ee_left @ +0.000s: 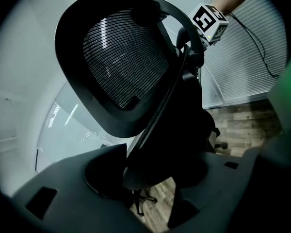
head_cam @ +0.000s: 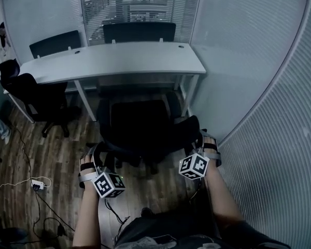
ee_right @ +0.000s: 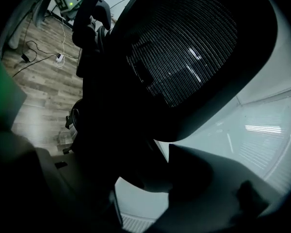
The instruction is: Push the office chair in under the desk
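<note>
Black mesh stretched in a smooth, rounded black frame makes up the back of the office chair, and light from the blinds shows through the weave in both gripper views. The chair stands on the wood-plank floor in front of the white desk, between the desk's legs. Its seat faces the desk and its back is toward the person. The front of the seat sits about at the desk's near edge, and how far under it reaches is unclear. The left gripper pinches the left rim of the chair back, the dark frame running between its jaws in the left gripper view. The right gripper clamps the right rim likewise. A second black chair stands at the desk's left end.
</note>
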The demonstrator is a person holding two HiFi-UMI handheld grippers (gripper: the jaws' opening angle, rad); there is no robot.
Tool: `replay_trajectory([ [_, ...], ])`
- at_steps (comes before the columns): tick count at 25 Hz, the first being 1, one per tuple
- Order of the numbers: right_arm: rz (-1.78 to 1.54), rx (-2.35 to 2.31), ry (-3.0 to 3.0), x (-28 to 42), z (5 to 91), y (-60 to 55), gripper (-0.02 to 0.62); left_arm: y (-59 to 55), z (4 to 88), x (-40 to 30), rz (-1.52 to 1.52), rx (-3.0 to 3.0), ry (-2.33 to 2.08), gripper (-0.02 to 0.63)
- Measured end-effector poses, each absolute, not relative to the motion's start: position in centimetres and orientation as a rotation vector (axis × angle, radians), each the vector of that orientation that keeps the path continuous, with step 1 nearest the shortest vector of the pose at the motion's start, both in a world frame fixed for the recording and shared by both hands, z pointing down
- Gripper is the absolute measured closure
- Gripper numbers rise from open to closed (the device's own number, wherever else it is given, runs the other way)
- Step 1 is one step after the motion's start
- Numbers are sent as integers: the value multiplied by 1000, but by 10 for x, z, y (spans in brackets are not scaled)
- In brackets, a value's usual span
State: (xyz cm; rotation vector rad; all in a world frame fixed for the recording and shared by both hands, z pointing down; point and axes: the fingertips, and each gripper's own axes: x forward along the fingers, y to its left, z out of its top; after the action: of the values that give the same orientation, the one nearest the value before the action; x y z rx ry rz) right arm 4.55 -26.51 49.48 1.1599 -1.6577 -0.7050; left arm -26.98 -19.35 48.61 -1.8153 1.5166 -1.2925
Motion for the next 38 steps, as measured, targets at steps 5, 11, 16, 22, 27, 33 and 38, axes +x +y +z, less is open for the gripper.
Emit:
replay_trajectory([
  [5, -678, 1157, -1640, 38, 497, -302, 311, -232, 486, -278, -1272, -1836, 1495, 357],
  [11, -671, 1167, -1634, 32, 500, -337, 311, -274, 488, -285, -1299, -1841, 1479, 358],
  [16, -704, 1191, -1642, 23, 496, -371, 311, -311, 486, -293, -1297, -1845, 1472, 357],
  [22, -738, 1215, -1651, 14, 497, -412, 311, -357, 490, -302, -1315, -1842, 1469, 357],
  [27, -757, 1226, -1669, 0, 496, -448, 311, -396, 490, -316, -1307, -1827, 1480, 358],
  [33, -763, 1216, -1681, 3, 498, -508, 311, -454, 492, -312, -1310, -1819, 1487, 357],
  [38, -768, 1209, -1685, 3, 501, -550, 311, -494, 495, -312, -1305, -1801, 1504, 357],
])
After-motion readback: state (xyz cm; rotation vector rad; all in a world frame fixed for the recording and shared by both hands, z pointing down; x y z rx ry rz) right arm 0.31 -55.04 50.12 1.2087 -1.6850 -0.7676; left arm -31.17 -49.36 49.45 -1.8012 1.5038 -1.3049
